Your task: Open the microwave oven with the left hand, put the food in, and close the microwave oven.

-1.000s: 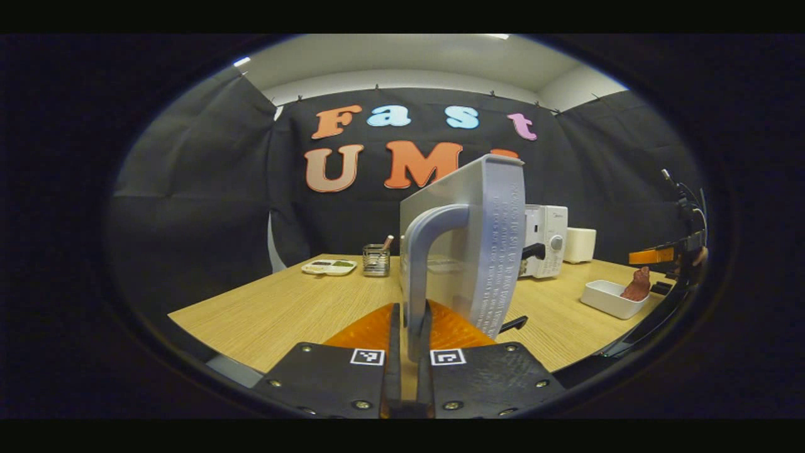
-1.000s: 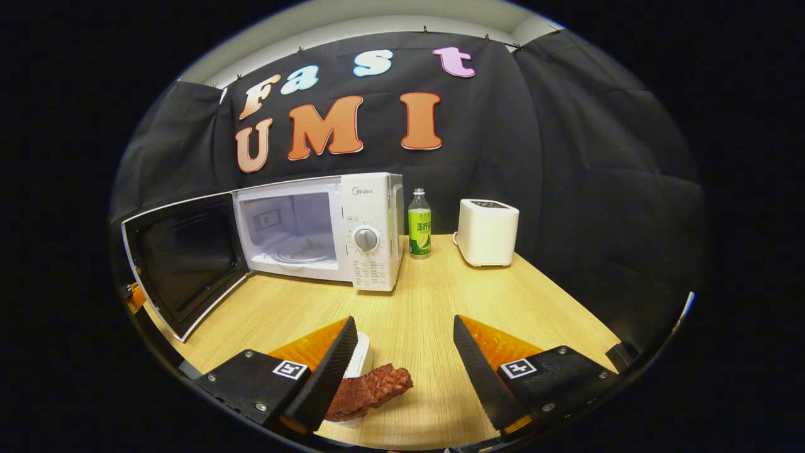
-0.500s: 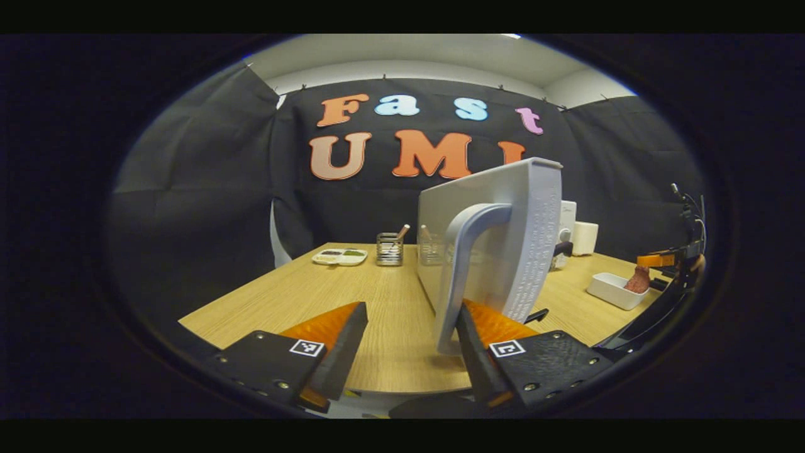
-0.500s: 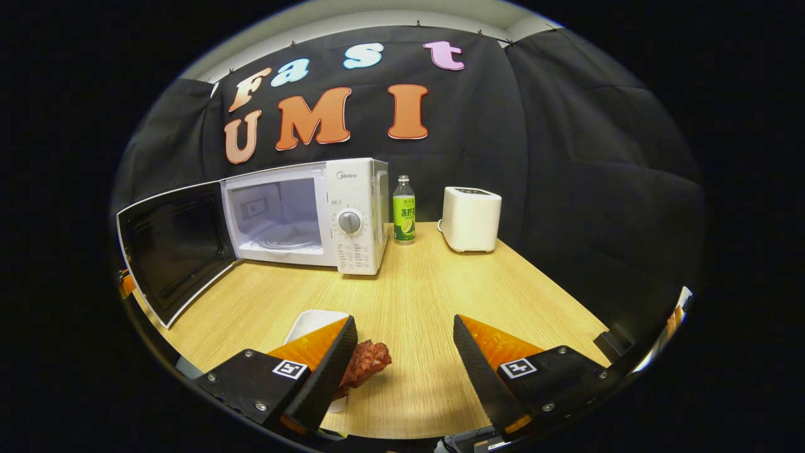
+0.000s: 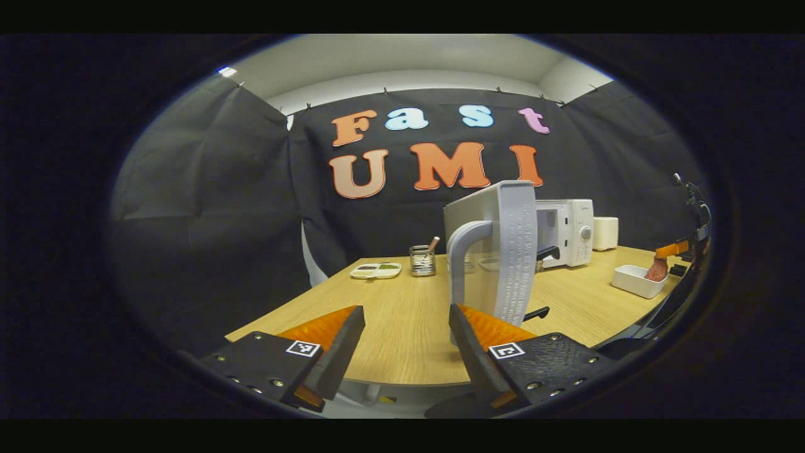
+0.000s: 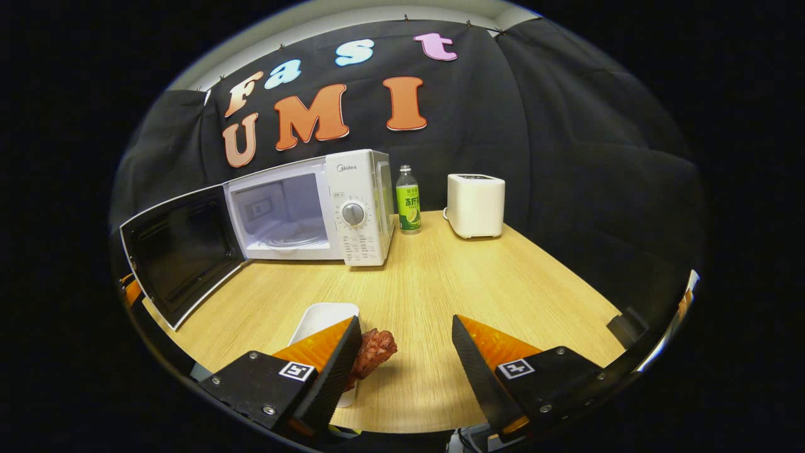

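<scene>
The white microwave (image 6: pixel 352 207) stands at the back of the wooden table with its door (image 6: pixel 182 251) swung wide open and the cavity (image 6: pixel 283 214) bare. In the left gripper view the door (image 5: pixel 512 251) is edge-on, its handle (image 5: pixel 462 251) just beyond my open left gripper (image 5: pixel 406 311), which holds nothing. A reddish-brown piece of meat (image 6: pixel 375 349) lies at the near end of a white dish (image 6: pixel 324 318), right beside the left finger of my open right gripper (image 6: pixel 405 324). From the left gripper view, dish (image 5: pixel 635 281), meat (image 5: pixel 657 269) and right gripper (image 5: pixel 673 250) are far right.
A green-labelled bottle (image 6: pixel 407 201) and a white toaster (image 6: pixel 475 204) stand right of the microwave. A wire utensil holder (image 5: pixel 422 260) and a small divided plate (image 5: pixel 376 270) sit at the table's far left. Bare tabletop (image 6: pixel 478 277) lies in front of the toaster.
My left gripper has let go of the door handle, opened and drawn back from it. The right gripper has stayed open over the dish, shifting only slightly.
</scene>
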Action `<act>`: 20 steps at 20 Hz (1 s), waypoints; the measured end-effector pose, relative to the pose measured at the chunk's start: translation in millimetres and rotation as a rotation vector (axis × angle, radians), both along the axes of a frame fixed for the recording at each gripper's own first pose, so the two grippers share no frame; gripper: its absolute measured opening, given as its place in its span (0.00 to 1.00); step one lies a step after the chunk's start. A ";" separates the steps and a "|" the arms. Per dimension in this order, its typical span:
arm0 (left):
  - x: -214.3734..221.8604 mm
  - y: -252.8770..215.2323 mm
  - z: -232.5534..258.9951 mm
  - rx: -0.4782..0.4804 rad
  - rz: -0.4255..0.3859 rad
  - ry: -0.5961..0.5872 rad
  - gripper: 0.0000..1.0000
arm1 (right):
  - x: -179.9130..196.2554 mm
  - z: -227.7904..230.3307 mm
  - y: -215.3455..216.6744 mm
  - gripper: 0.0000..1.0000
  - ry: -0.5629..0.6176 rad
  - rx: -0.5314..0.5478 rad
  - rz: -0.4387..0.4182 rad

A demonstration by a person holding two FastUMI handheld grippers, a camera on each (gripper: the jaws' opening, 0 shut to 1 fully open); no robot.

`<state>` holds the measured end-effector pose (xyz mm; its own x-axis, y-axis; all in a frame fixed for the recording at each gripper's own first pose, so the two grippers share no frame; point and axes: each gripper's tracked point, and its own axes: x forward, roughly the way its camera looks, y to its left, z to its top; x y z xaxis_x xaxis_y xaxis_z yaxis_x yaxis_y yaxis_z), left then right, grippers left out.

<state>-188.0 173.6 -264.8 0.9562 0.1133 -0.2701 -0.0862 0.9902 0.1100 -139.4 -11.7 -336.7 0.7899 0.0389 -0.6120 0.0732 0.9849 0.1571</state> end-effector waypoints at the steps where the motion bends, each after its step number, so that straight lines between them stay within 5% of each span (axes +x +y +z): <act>1: -0.4 4.9 4.6 -0.003 0.015 -0.014 0.81 | -1.2 -0.5 2.9 0.87 0.005 0.019 0.000; 11: 14.0 21.1 30.6 -0.029 0.087 -0.089 0.81 | -6.1 -8.5 32.3 0.43 0.053 0.257 -0.029; 17: 26.9 20.3 33.5 -0.051 0.096 -0.100 0.81 | -1.6 -11.7 41.4 0.26 0.081 0.548 -0.131; 20: 26.7 22.3 32.2 -0.055 0.107 -0.094 0.81 | 0.1 -11.5 44.5 0.18 0.070 0.588 -0.129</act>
<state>-161.2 195.9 -232.6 0.9608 0.2031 -0.1886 -0.1988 0.9791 0.0421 -139.3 32.8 -348.2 0.7694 0.2932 -0.5675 0.2161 0.7165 0.6632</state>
